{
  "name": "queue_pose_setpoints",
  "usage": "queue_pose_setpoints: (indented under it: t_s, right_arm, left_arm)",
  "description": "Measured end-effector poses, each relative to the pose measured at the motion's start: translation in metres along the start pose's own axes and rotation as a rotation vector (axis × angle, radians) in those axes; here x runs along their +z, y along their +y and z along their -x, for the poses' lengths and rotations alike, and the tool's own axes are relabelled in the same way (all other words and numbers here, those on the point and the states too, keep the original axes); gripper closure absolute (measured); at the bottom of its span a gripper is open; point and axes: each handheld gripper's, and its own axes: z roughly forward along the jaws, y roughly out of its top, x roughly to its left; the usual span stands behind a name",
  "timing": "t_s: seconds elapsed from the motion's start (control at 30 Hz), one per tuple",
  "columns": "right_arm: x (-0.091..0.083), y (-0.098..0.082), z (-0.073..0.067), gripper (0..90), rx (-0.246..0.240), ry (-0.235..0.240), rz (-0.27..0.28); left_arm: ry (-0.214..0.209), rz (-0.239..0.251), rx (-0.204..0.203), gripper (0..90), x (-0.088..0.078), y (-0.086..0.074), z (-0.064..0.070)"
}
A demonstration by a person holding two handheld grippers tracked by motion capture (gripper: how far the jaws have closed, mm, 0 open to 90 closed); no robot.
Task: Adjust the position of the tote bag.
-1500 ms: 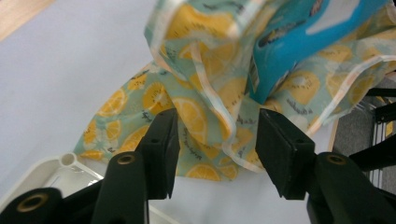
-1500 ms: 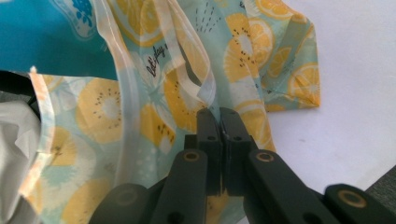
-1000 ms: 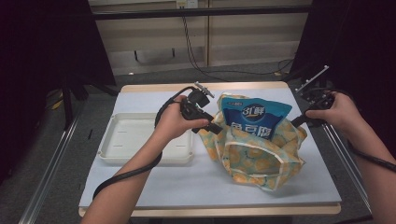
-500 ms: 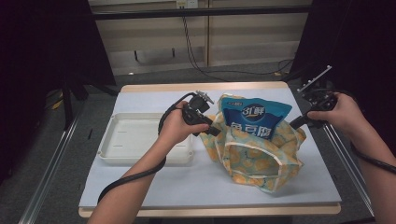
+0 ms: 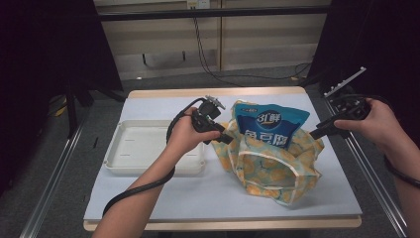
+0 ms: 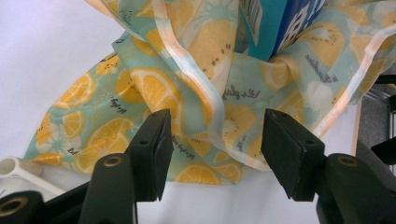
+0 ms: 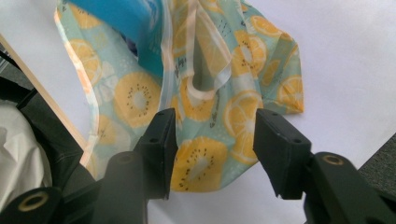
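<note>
Desk [image 5: 163,198] covered in pale lavender sheet; on its right half sits a soft cloth tote bag printed with orange and kiwi slices on teal, peach-trimmed [image 5: 270,166], mouth up and slumped open, with a blue glossy snack pouch bearing white lettering [image 5: 270,124] standing upright inside, its top well clear of the rim. White shallow plastic tray [image 5: 143,148] lies empty on the left half, just beside the bag. Left gripper [image 5: 225,138] at the bag's left edge, fingers spread apart with a fold of printed cloth and its peach trim lying between them in the left gripper view [image 6: 212,140], pads not pressing on it: released. Right gripper [image 5: 317,133] at the bag's right edge; its fingers have just been opening and now stand apart, the cloth below and ahead of them in the right gripper view [image 7: 210,154], nothing pinched. Key relation: bag lies between the two grippers, each flanking one side of the mouth, pouch's long axis vertical in the middle. Left fingers sit closer to the fabric, practically around the rim fold; right fingers stand a little off the bag. Judgement: next grab of rim or handle falls most readily to the left hand [image 5: 190,134].
</note>
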Motion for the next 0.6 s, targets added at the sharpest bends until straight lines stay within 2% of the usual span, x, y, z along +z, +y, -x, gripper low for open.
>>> queue_pose_setpoints:
  t_s: [0.07,0.17,0.23,0.33,0.47,0.5,0.53,0.57,0.6]
  right_arm:
    - [0.001,-0.001,-0.003,39.7,-0.003,-0.003,-0.006]
    - [0.004,0.000,-0.008,38.7,-0.018,0.012,-0.005]
    - [0.007,0.000,-0.010,39.1,-0.028,0.021,-0.005]
    - [0.014,0.001,-0.012,42.2,-0.042,0.039,-0.018]
    - [0.025,0.002,-0.014,52.3,-0.058,0.058,-0.030]
    - [0.027,0.002,-0.014,52.9,-0.064,0.065,-0.030]
    - [0.029,0.003,-0.013,53.2,-0.066,0.066,-0.038]
    - [0.032,0.003,-0.013,54.6,-0.064,0.065,-0.042]
    - [0.034,0.003,-0.013,57.4,-0.067,0.069,-0.047]
  left_arm:
    - [0.003,0.002,0.009,42.0,0.001,0.000,0.000]
    - [0.014,-0.012,0.018,41.6,0.001,0.002,-0.001]
    - [0.006,-0.006,0.013,41.9,0.003,0.002,-0.001]
    - [-0.002,-0.006,0.015,47.4,0.006,0.002,0.000]
    - [-0.007,-0.009,0.016,57.8,0.007,0.001,-0.002]
    - [-0.025,0.003,0.001,61.7,0.009,0.001,-0.003]
    - [-0.026,-0.004,0.013,64.2,0.009,0.000,-0.005]
    - [-0.028,-0.004,0.002,65.3,0.009,0.000,-0.004]
    - [-0.046,0.006,0.004,70.1,0.010,-0.001,-0.005]
